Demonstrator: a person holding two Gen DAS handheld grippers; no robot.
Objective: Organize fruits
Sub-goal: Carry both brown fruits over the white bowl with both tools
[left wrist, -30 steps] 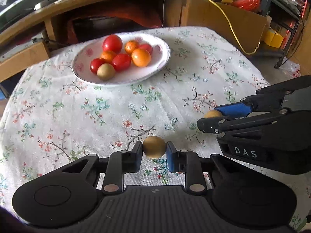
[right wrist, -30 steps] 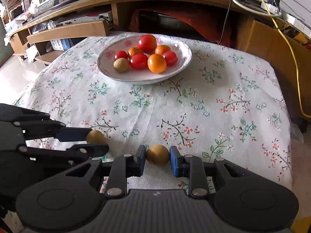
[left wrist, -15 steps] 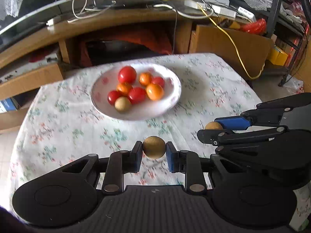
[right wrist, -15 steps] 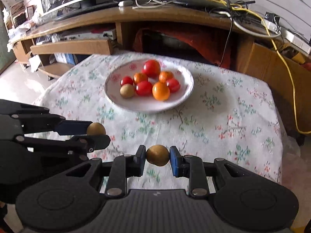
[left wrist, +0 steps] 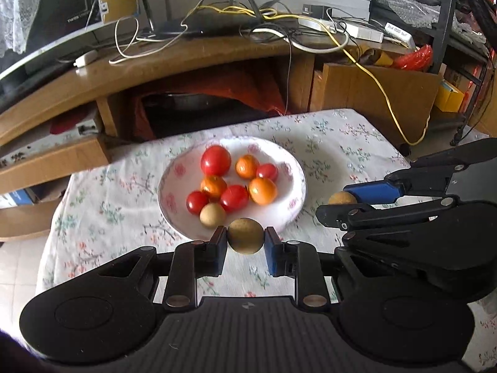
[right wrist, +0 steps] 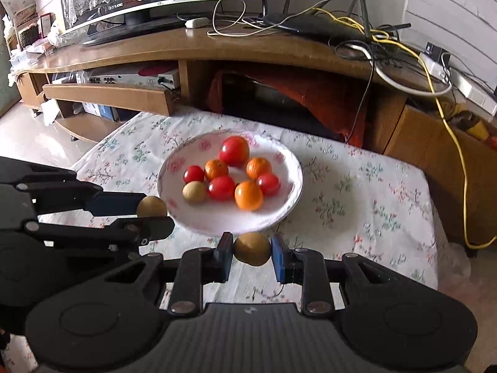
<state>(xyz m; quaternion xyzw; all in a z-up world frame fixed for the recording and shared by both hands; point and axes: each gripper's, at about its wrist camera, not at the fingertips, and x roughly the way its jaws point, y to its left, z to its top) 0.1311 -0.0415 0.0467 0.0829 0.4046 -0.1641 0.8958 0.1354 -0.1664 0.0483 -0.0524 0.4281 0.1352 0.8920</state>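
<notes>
A white floral plate (left wrist: 292,195) (right wrist: 289,205) on the flowered tablecloth holds several red tomatoes, three oranges and one tan round fruit (left wrist: 212,215) (right wrist: 194,191). My left gripper (left wrist: 245,237) is shut on a tan round fruit (left wrist: 245,235), held in the air just short of the plate's near rim. My right gripper (right wrist: 252,249) is shut on another tan round fruit (right wrist: 252,248), also lifted before the plate. In each wrist view the other gripper shows at the side with its fruit: the right one (left wrist: 341,200), the left one (right wrist: 152,206).
The small table with the flowered cloth (left wrist: 341,143) (right wrist: 372,192) stands before a curved wooden TV bench (left wrist: 186,62) (right wrist: 217,46) carrying a screen, a router and tangled cables. A yellow cable (right wrist: 459,155) hangs at the right. Tiled floor lies to the left.
Both grippers have risen and drawn back with their tan fruits, so the plate and table look smaller and lower, and the bench with cables has come into view.
</notes>
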